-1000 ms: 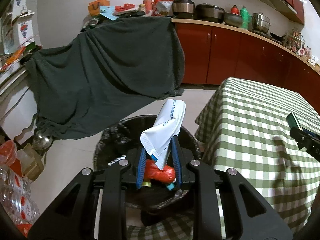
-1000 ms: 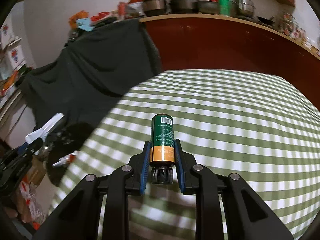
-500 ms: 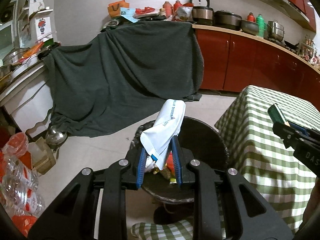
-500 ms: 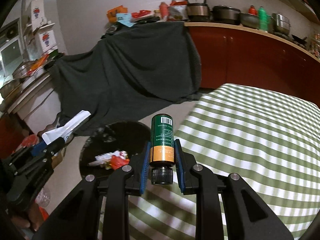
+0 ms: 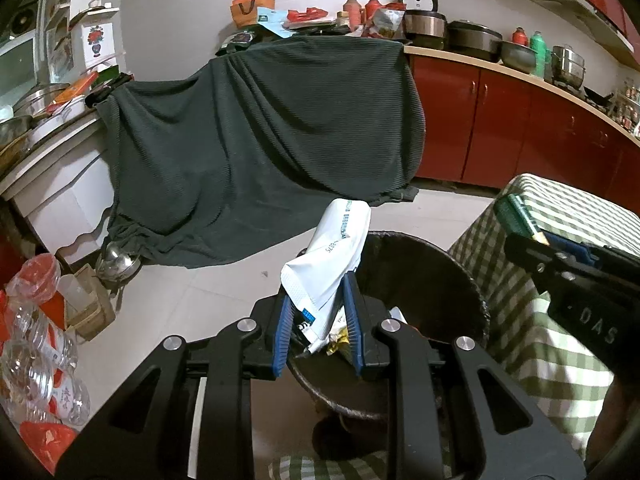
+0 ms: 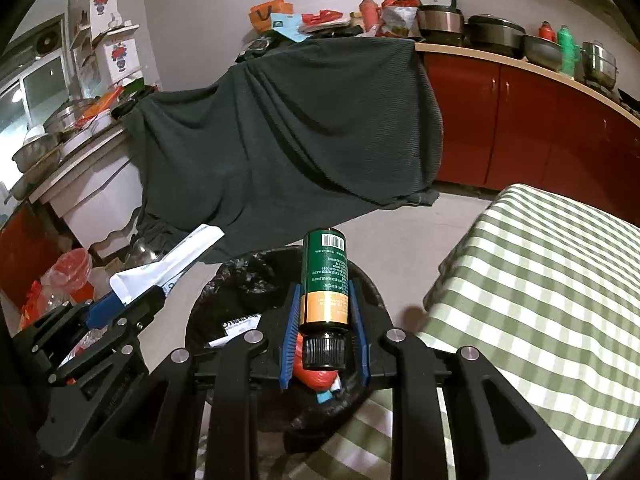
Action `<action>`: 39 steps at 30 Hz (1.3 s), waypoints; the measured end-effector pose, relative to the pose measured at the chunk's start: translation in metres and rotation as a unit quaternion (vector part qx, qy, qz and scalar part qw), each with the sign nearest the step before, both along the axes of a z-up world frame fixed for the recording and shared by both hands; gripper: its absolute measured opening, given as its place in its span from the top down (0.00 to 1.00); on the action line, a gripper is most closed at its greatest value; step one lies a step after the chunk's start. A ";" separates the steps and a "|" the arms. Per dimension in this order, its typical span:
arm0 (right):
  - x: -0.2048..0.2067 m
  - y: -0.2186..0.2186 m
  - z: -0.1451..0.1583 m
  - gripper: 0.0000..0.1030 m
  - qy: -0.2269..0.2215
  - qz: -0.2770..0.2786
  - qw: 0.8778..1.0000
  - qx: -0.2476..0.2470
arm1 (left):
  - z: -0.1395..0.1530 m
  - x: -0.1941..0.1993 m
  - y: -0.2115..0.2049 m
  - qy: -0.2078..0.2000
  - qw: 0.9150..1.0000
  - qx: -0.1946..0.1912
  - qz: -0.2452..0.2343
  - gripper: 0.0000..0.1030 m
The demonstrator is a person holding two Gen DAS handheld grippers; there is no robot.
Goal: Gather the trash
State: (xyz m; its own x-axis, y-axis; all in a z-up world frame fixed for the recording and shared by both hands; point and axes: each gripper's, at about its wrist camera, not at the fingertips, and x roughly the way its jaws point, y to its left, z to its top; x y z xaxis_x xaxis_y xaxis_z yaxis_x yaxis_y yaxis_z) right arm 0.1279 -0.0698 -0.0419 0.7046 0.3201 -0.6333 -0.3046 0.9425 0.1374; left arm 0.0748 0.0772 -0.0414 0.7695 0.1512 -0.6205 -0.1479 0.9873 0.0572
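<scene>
My left gripper is shut on a white plastic pouch with blue print, held over the near left rim of a black bin. The pouch also shows in the right wrist view. My right gripper is shut on a green and gold bottle with a black cap, held above the black-lined bin. The bin holds red, white and yellow scraps. The right gripper and bottle show at the right of the left wrist view.
A table with a green checked cloth stands right of the bin. A dark green cloth drapes over furniture behind. Plastic bottles and bags lie on the floor at left. Red cabinets line the back wall.
Both grippers have moved left off the table toward the bin. The bottle is now above the bin, and the pouch is at the bin's left rim. Both stay shut.
</scene>
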 end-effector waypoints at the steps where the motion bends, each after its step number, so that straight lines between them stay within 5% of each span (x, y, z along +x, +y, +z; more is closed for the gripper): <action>1: 0.002 0.003 -0.001 0.76 0.001 0.003 1.000 -0.001 | -0.002 0.003 0.000 0.000 1.000 0.000 0.000 0.76; 5: 0.010 0.012 -0.009 0.69 0.015 0.009 1.000 -0.004 | -0.009 0.012 0.003 0.007 1.000 0.001 0.003 0.58; 13: 0.004 0.004 -0.003 0.54 0.002 -0.010 1.000 0.001 | -0.008 0.011 0.006 0.005 1.000 -0.001 0.012 0.50; 39: -0.052 -0.029 0.020 0.33 -0.060 -0.050 0.997 -0.024 | 0.024 -0.042 -0.006 -0.024 1.000 0.009 0.012 0.21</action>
